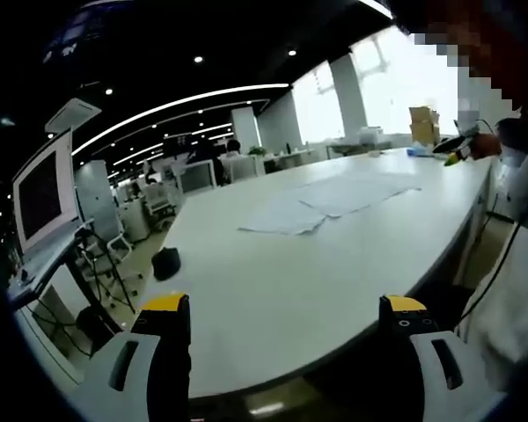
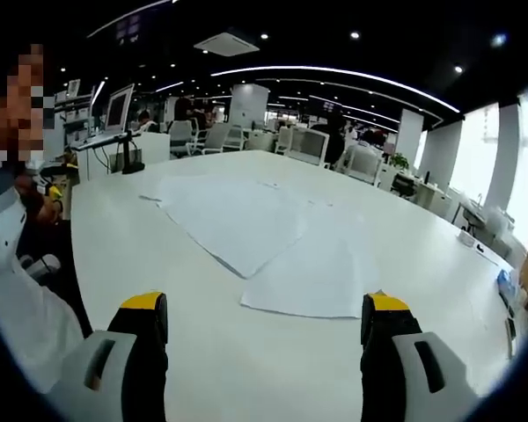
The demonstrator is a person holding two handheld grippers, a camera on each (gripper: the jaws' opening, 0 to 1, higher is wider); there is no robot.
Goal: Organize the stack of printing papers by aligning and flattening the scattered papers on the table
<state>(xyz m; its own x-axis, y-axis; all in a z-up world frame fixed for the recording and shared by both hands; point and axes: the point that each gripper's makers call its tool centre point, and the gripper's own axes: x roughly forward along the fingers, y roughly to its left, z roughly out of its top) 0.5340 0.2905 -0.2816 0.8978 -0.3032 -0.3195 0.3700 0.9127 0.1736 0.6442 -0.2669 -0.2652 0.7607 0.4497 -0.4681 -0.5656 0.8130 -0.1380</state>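
Note:
Several white printing papers (image 2: 255, 233) lie scattered and overlapping on the white table (image 2: 246, 369), spread ahead of my right gripper (image 2: 262, 321). That gripper is open, its yellow-tipped jaws wide apart above bare tabletop just short of the nearest sheet. In the left gripper view the same papers (image 1: 330, 202) lie far off, in the middle of the table (image 1: 273, 299). My left gripper (image 1: 283, 316) is open too, hovering at the table's near edge with nothing between its jaws.
A monitor on a stand (image 1: 42, 198) is left of the table, and a dark chair base (image 1: 165, 262) sits below its edge. A cardboard box (image 1: 422, 125) stands at the far end. A person's white sleeve (image 2: 18, 316) is at my left. Office chairs (image 2: 308, 145) line the far side.

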